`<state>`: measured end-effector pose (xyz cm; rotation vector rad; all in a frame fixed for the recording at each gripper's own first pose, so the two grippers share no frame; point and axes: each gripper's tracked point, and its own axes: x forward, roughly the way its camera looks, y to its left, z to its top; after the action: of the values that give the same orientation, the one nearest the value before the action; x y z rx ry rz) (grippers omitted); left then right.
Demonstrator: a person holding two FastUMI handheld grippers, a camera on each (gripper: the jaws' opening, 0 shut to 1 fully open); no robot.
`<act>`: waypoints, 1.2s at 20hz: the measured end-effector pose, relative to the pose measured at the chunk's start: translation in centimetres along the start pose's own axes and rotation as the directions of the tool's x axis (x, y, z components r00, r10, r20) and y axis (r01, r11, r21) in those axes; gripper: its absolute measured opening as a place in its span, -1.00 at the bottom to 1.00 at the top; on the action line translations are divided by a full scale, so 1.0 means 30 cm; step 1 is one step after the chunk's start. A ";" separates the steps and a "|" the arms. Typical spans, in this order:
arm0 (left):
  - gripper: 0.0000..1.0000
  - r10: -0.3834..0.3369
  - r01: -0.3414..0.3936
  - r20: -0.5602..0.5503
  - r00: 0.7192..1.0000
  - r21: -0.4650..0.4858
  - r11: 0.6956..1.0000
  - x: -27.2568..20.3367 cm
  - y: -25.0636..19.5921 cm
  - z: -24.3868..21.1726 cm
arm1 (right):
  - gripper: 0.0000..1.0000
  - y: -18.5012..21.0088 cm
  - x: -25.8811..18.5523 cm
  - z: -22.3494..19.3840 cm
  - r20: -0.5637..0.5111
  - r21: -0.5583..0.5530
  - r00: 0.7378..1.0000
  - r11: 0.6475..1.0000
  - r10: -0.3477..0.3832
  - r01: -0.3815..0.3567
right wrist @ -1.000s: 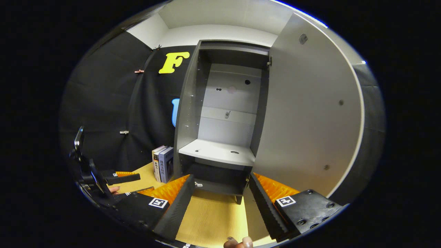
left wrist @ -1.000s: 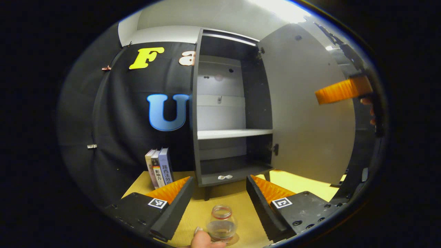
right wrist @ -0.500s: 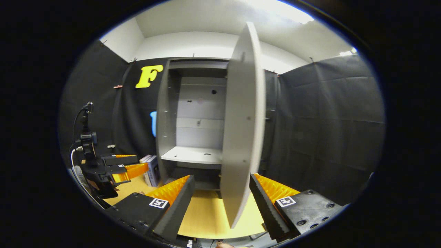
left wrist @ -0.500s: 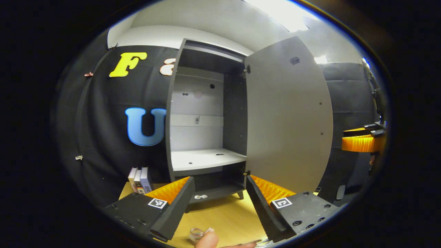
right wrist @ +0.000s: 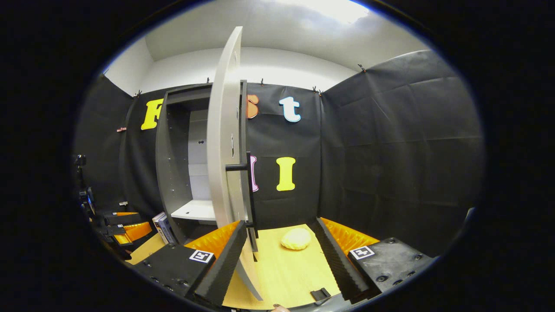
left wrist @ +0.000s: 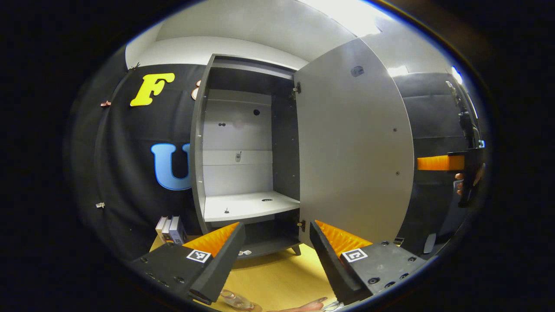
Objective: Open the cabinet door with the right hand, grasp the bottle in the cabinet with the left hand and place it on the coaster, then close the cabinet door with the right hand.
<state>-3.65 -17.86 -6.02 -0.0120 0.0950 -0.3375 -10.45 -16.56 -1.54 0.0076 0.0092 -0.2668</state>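
At the bottom of the left gripper view, the left hand-held gripper (left wrist: 277, 255) stands wide open and holds nothing. Directly below it, at the lower edge of the frame, the bottle (left wrist: 233, 300) rests on the coaster (left wrist: 256, 308) on the table (left wrist: 277, 277); it is clear glass and only partly in frame. The placing step therefore appears complete.

At the bottom of the right gripper view, the right hand-held gripper (right wrist: 279, 260) is also wide open and empty. Its left finger sits just in front of the lower edge of the cabinet door (right wrist: 223, 151), which is seen nearly edge-on at centre left, with the dark bar handle (right wrist: 243, 166) projecting to the right. Contact between finger and door cannot be confirmed.

Farther back, the cabinet (left wrist: 243, 147) stands open in the centre of the left gripper view; the white shelf (left wrist: 249, 204) carries no bottle. Remaining step, as judged: closing the door.

Books (left wrist: 171, 229) stand at lower left beside the cabinet; their spine writing is too small to read. A yellow rounded object (right wrist: 296, 238) lies on the table between the right fingers.
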 end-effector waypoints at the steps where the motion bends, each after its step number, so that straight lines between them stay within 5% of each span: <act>1: 0.88 0.018 -0.018 -0.007 1.000 -0.001 1.000 -0.007 0.001 -0.004 | 0.96 -0.004 0.018 -0.001 -0.002 0.004 1.000 1.000 0.015 -0.015; 2: 0.84 0.036 -0.036 -0.017 0.999 -0.001 0.999 -0.012 0.004 -0.013 | 0.82 0.009 0.031 -0.008 -0.009 0.011 0.999 0.999 0.042 -0.042; 3: 0.87 0.055 -0.055 -0.028 0.998 -0.001 0.998 -0.021 0.010 -0.020 | 1.00 0.025 0.033 -0.007 -0.011 0.021 0.997 0.997 0.075 -0.075; 6: 0.87 0.099 -0.100 -0.055 0.994 -0.006 0.995 -0.053 0.029 -0.048 | 0.82 0.057 0.056 -0.020 -0.022 0.026 0.990 0.990 0.136 -0.136; 8: 0.87 0.127 -0.127 -0.071 0.989 -0.004 0.992 -0.076 0.043 -0.061 | 1.00 0.086 0.051 -0.024 -0.038 0.048 0.986 0.985 0.165 -0.163; 10: 0.87 0.141 -0.141 -0.072 0.987 0.000 0.990 -0.095 0.051 -0.061 | 0.91 0.123 0.043 -0.029 -0.045 0.043 0.981 0.982 0.187 -0.185; 19: 0.87 0.180 -0.180 -0.022 0.983 -0.001 0.984 -0.197 0.152 -0.011 | 0.92 0.516 0.108 -0.064 -0.067 0.061 0.930 0.932 0.361 -0.358; 24: 0.87 0.182 -0.182 -0.016 0.983 0.002 0.983 -0.251 0.244 0.000 | 0.92 0.612 0.119 -0.074 -0.053 0.031 0.927 0.928 0.373 -0.371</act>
<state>-8.31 -8.46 -5.53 0.0002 0.1108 -0.1546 -2.19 0.22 -3.68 0.0367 0.0619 0.1148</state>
